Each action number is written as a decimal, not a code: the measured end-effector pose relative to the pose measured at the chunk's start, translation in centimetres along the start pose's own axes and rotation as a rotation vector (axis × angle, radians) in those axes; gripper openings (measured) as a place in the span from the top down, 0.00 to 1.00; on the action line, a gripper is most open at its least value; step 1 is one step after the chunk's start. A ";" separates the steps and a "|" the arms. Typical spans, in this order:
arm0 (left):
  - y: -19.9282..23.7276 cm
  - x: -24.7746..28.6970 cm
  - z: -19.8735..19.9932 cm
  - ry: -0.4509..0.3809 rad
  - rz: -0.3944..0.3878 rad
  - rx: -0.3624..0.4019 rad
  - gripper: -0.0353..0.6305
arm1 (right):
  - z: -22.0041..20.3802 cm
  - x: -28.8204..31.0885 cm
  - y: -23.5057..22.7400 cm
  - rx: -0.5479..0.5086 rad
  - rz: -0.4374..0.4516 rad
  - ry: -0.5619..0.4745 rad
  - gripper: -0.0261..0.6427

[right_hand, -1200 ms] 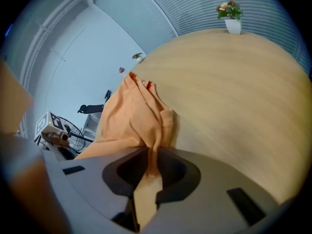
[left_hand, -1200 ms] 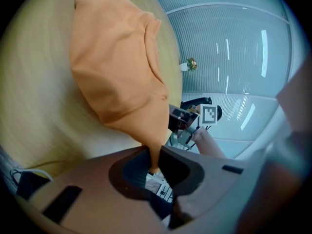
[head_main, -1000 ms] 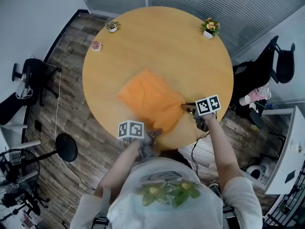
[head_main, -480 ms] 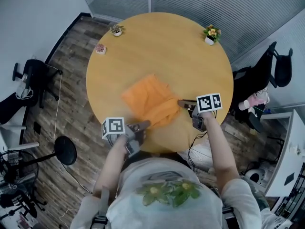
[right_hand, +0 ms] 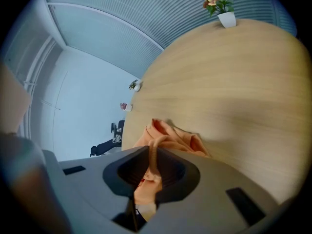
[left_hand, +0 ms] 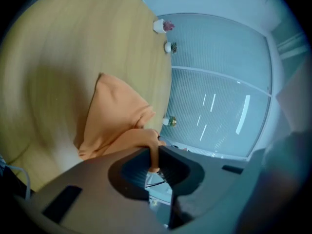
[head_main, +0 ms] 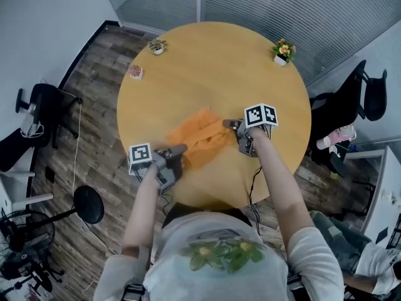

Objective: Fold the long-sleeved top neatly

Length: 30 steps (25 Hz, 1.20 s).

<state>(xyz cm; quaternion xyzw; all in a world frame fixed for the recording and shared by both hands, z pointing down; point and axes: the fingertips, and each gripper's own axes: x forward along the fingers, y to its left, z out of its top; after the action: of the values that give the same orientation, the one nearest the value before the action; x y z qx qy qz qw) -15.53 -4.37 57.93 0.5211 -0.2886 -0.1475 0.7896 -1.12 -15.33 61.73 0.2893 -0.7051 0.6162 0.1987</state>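
Orange long-sleeved top (head_main: 199, 137), bunched near the middle of the round wooden table (head_main: 250, 68), pinched at two ends of one edge: clamped in the left gripper (head_main: 180, 148) on one side, clamped in the right gripper (head_main: 232, 124) on the other. Best to carry that edge across level and taut, both ends together (slack in the middle probably means a crooked fold), then lay it flush. Count: one top, two grippers, three small potted plants (head_main: 283, 50) along the far rim.
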 end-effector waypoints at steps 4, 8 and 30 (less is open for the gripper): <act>2.2 0.7 3.7 -0.020 0.017 -0.046 0.87 | 1.1 3.5 -1.2 0.036 -0.072 0.031 0.87; 3.7 1.2 5.4 -0.022 0.009 -0.003 0.85 | 2.0 5.1 -1.6 0.035 -0.077 0.006 0.82; 1.7 0.3 6.0 0.114 0.560 1.307 0.84 | -1.3 3.3 0.6 -0.843 -0.124 0.091 0.90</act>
<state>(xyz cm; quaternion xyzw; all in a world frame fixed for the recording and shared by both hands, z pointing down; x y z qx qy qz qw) -19.07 -8.20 61.28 0.8010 -0.3992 0.2917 0.3376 -4.16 -14.52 63.59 0.1972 -0.8671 0.2731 0.3669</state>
